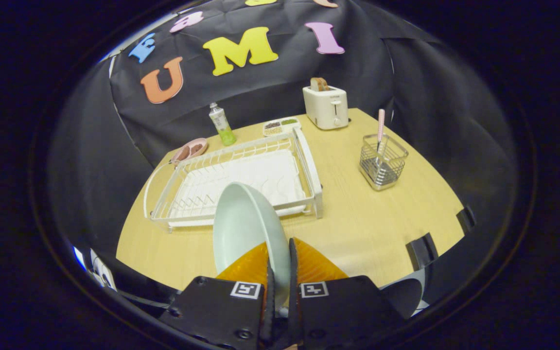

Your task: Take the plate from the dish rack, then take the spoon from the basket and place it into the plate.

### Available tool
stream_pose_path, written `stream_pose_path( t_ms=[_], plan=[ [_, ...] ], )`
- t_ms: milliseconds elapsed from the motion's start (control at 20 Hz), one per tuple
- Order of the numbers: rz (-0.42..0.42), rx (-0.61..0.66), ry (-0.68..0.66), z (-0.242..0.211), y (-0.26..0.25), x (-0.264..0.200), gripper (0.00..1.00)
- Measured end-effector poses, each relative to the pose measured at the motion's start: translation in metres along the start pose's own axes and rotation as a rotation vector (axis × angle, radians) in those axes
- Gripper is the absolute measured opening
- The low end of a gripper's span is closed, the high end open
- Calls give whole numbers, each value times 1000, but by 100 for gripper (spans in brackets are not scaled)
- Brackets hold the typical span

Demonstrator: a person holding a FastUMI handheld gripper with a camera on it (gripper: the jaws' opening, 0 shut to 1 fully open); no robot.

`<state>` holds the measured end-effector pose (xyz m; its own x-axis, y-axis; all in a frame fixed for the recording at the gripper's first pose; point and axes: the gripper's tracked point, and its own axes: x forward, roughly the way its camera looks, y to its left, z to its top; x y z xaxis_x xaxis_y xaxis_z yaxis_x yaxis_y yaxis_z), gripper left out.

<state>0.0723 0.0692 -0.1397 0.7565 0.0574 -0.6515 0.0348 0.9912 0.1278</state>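
We hold the plate (pixel 246 223) clamped in our gripper (pixel 280 265), clear of the dish rack (pixel 309 165); the spoon (pixel 380 127) waits in its basket (pixel 383 167).

Mock kitchen booth: dish rack (pixel 241 180) and toaster (pixel 326 107) on a table (pixel 367 223).

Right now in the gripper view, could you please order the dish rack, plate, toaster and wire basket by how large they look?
1. Dish rack.
2. Plate, clamped in the tool, enlarged by nearness.
3. and 4. Toaster and wire basket: look alike, unranked.
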Motion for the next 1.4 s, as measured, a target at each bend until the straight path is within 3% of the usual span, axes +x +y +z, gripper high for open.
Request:
stream_pose_path(
  t_ms=[300, 450, 700, 950, 1000, 1050, 1150, 1250, 1400],
  plan=[
    [149, 128, 76, -36, -12, 41, 17],
    [174, 142, 71, -43, -15, 46, 18],
    [166, 133, 95, -60, -21, 69, 31],
    [120, 19, -42, -40, -32, 68, 39],
    [128, 20, -79, -33, -33, 65, 49],
    [151, 18, -135, -23, -31, 60, 52],
    [148, -30, -244, -3, -36, 48, 77],
    [71, -104, -334, 14, -55, 41, 100],
    [52, -102, -367, 35, -73, 41, 100]
  ],
)
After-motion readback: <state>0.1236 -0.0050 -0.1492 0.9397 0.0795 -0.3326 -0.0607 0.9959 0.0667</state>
